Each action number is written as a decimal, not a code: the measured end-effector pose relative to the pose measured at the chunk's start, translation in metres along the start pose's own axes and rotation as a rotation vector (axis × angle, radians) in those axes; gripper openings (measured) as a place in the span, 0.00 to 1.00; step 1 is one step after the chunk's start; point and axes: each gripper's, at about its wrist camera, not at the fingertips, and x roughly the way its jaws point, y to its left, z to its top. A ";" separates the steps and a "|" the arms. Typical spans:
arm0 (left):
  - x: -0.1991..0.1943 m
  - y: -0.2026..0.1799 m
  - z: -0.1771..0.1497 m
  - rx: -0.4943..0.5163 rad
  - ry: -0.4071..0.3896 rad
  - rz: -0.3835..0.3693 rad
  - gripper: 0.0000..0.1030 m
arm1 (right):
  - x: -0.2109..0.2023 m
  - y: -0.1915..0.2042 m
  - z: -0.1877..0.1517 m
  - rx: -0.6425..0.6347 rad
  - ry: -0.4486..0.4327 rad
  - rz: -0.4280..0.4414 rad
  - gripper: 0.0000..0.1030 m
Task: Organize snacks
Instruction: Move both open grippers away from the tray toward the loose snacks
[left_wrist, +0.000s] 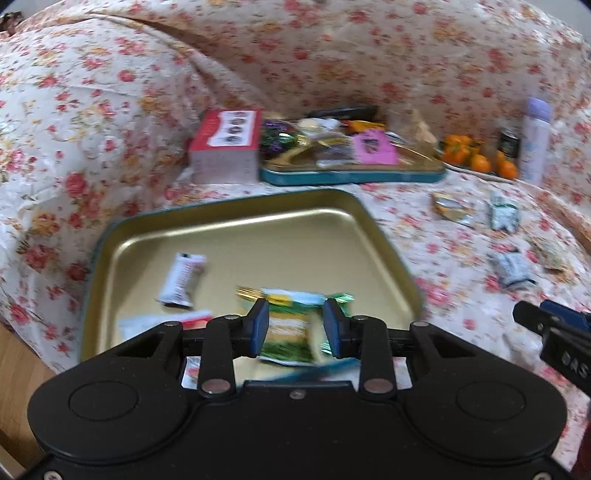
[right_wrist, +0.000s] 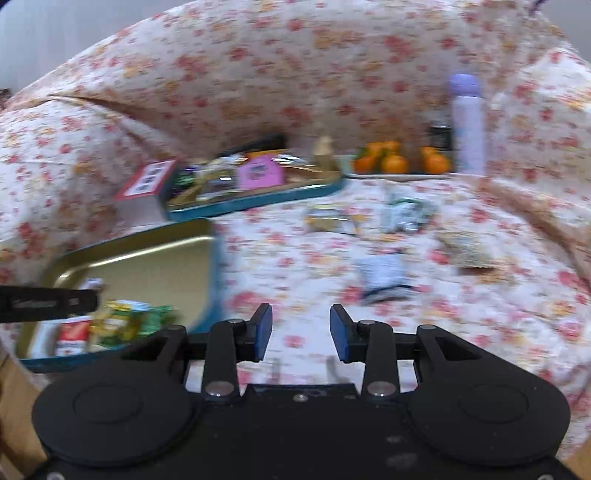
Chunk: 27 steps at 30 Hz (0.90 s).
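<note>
Floral-covered sofa. Gold tin tray (left_wrist: 236, 221) under my left tongs (left_wrist: 296, 326) already holds several snack packets (left_wrist: 291, 325); those tongs gape empty above them. Right tongs (right_wrist: 301, 332), released, face four loose packets (right_wrist: 384, 278) ahead, still outside.

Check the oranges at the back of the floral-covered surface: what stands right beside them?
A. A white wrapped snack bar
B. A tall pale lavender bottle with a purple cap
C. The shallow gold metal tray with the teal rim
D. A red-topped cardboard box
B: the tall pale lavender bottle with a purple cap stands upright just to the right of the oranges; the box and the tray lie far to their left.
</note>
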 end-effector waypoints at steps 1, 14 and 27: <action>-0.002 -0.007 -0.002 0.008 0.004 -0.012 0.40 | -0.001 -0.009 -0.001 0.008 -0.001 -0.020 0.36; 0.001 -0.098 0.000 0.099 0.053 -0.126 0.40 | 0.002 -0.090 -0.012 0.122 -0.010 -0.155 0.36; 0.041 -0.161 0.018 0.127 0.122 -0.155 0.40 | 0.036 -0.125 0.018 0.122 -0.089 -0.173 0.37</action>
